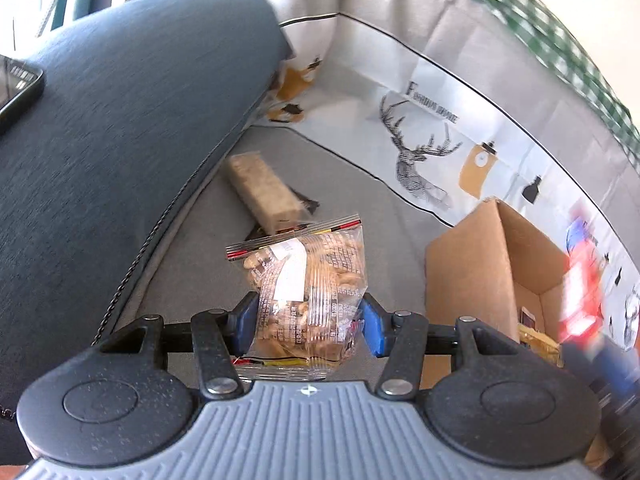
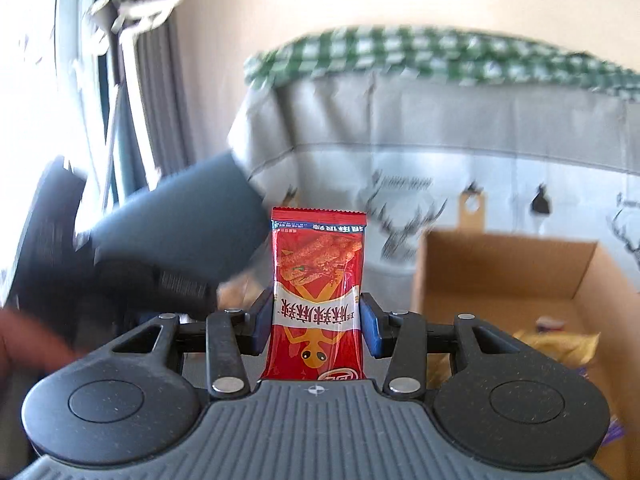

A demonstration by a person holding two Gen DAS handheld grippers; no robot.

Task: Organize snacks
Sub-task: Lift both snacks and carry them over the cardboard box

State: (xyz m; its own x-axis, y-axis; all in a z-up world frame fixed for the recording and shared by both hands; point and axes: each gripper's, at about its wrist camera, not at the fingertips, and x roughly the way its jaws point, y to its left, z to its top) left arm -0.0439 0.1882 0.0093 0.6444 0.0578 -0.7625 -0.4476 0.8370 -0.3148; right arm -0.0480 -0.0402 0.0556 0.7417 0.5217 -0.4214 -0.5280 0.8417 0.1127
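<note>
A clear plastic packet of pale peanut-like snacks (image 1: 306, 300) is pinched between the blue pads of the left gripper (image 1: 307, 322), narrowed onto it and held above the grey sofa seat (image 1: 352, 196). A tan wafer bar in clear wrap (image 1: 262, 190) is seen lying farther off on the seat, beside a dark blue cushion (image 1: 120, 140). An open brown cardboard box (image 1: 492, 276) is placed to the right, with yellow packets (image 2: 560, 346) inside. A red spicy-strip packet (image 2: 318, 296) is clamped upright by the right gripper (image 2: 318, 322), left of the box.
</note>
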